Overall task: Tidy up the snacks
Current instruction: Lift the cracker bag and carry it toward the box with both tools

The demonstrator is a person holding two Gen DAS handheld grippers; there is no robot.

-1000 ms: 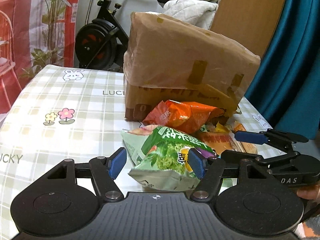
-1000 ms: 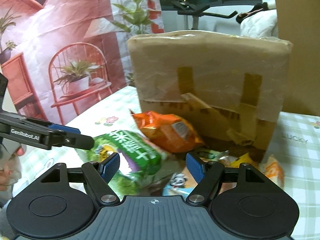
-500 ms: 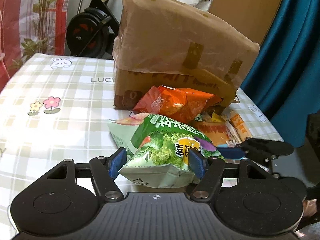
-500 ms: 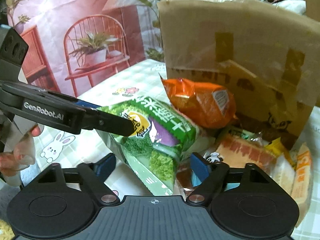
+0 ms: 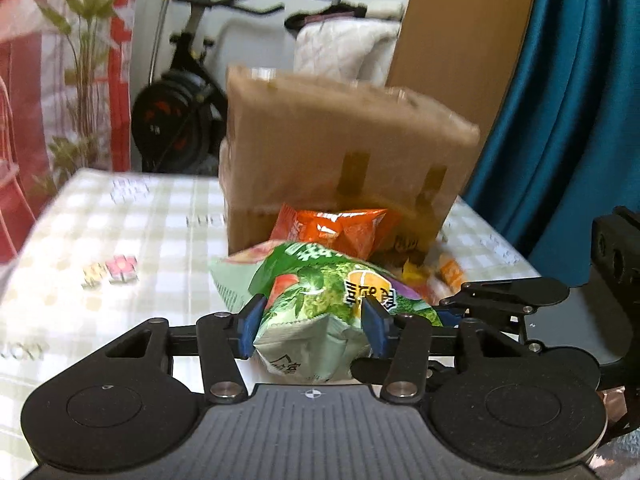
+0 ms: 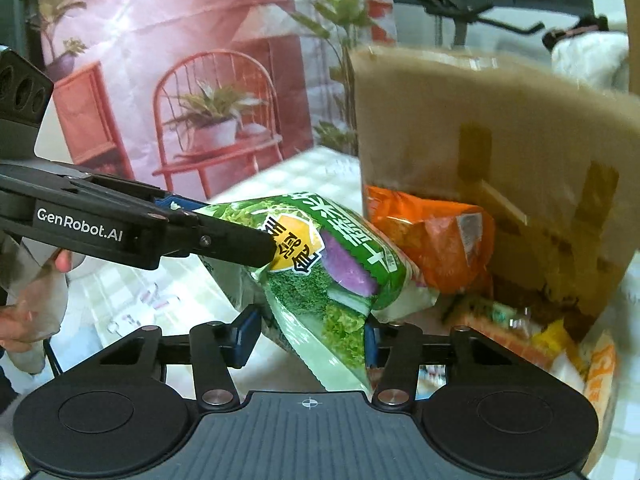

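A green snack bag [image 5: 320, 292] with vegetable pictures is caught between both grippers above the checked table [image 5: 120, 220]. My left gripper [image 5: 311, 326] is closing, and its blue pads pinch the bag's crumpled near end. In the right wrist view the same green bag [image 6: 320, 264] hangs tilted. My right gripper [image 6: 307, 338] is closing on the bag's lower sealed edge, while the left gripper [image 6: 236, 232] reaches in from the left onto the bag's side. The right gripper [image 5: 448, 308] shows at the right of the left wrist view.
An orange snack bag [image 6: 432, 240] lies behind the green one, against a taped cardboard box [image 6: 480, 120]. Several more packets [image 6: 500, 320] lie at the box's foot on the right. A hand [image 6: 28, 312] holds the left gripper. An exercise bike [image 5: 180, 112] and a blue curtain [image 5: 560, 120] stand beyond the table.
Both grippers moved in around the green bag and narrowed their jaws onto it. The bag has come up off the table and tilted.
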